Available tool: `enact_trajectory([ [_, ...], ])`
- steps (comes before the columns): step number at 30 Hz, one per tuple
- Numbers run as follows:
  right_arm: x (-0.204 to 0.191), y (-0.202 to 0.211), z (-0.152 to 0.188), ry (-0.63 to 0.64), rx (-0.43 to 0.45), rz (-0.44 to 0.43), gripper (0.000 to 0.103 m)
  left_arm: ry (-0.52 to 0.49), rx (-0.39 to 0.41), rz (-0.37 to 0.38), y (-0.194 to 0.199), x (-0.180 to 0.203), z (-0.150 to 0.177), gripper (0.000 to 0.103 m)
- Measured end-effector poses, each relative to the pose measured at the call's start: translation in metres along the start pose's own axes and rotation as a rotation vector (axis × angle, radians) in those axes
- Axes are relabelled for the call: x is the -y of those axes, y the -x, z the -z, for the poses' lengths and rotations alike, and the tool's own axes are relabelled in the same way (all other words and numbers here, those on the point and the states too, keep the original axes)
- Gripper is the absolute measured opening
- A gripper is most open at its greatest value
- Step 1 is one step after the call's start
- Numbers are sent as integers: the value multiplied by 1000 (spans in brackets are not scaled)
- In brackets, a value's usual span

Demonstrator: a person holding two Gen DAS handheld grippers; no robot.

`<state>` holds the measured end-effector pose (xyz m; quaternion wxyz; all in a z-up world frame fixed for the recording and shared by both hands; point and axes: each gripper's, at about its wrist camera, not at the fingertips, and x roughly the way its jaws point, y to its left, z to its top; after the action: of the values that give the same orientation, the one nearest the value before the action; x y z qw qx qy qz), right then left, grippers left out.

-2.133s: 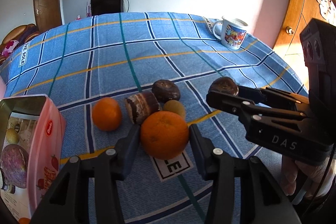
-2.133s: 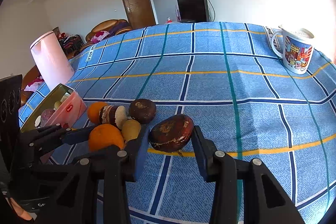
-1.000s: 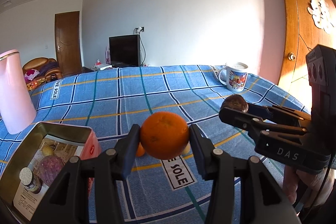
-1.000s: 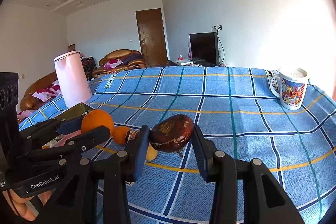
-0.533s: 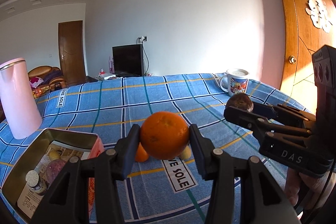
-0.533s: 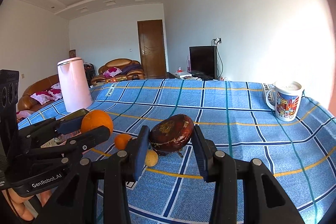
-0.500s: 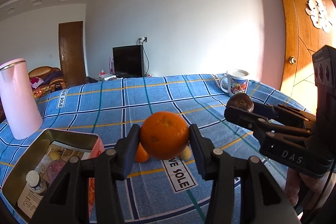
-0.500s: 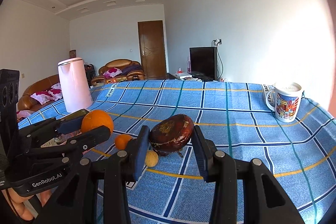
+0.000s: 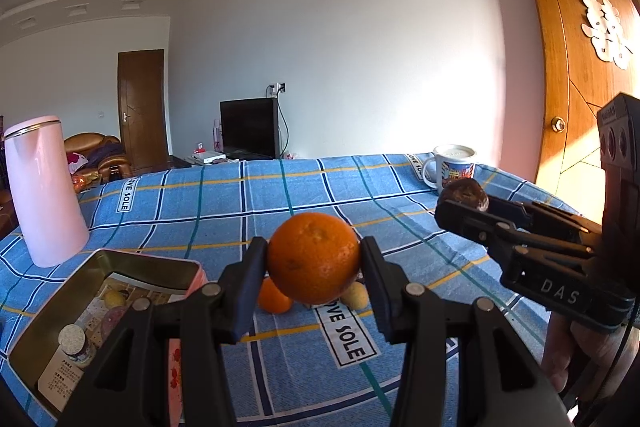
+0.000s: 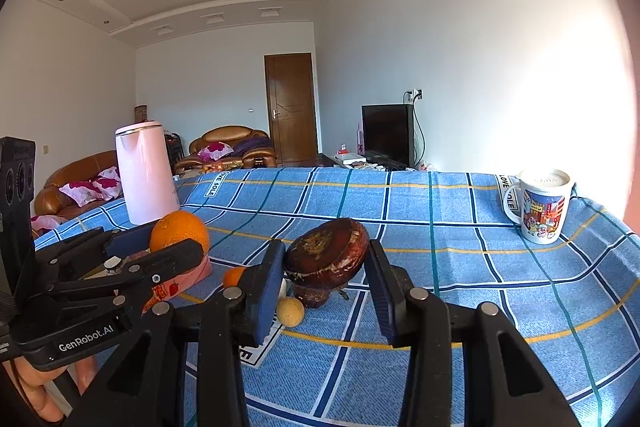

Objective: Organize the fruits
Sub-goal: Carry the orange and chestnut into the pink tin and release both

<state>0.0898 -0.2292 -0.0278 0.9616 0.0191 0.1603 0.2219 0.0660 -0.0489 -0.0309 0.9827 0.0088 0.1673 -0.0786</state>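
My left gripper is shut on a large orange and holds it above the blue checked tablecloth. My right gripper is shut on a dark brown round fruit, also held above the table. In the left wrist view the right gripper shows at the right with the brown fruit. In the right wrist view the left gripper shows at the left with the orange. A small orange, a small yellow fruit and another brown fruit lie on the cloth below.
An open pink tin with small items inside stands at the front left. A pink kettle stands at the far left. A printed mug stands at the far right. A wooden door is on the right.
Both grippers have lifted their fruits off the cloth and risen, first fast and then only slightly. The fruits left on the table now sit lower in view.
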Motion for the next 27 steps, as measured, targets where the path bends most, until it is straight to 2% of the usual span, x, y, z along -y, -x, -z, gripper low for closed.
enact_trajectory([
  [5,-11,-7,-2,-9,-22,-35,43,22,-12,-22,7,-16,3,49],
  [10,-36,-16,-8,10,-41,-107,43,63,-31,-69,14,-45,5,49],
  [20,-105,-36,-15,68,-92,-267,43,158,-44,-183,42,-112,13,49],
  [27,-151,-51,-10,140,-139,-340,43,207,-65,-255,56,-150,20,49],
])
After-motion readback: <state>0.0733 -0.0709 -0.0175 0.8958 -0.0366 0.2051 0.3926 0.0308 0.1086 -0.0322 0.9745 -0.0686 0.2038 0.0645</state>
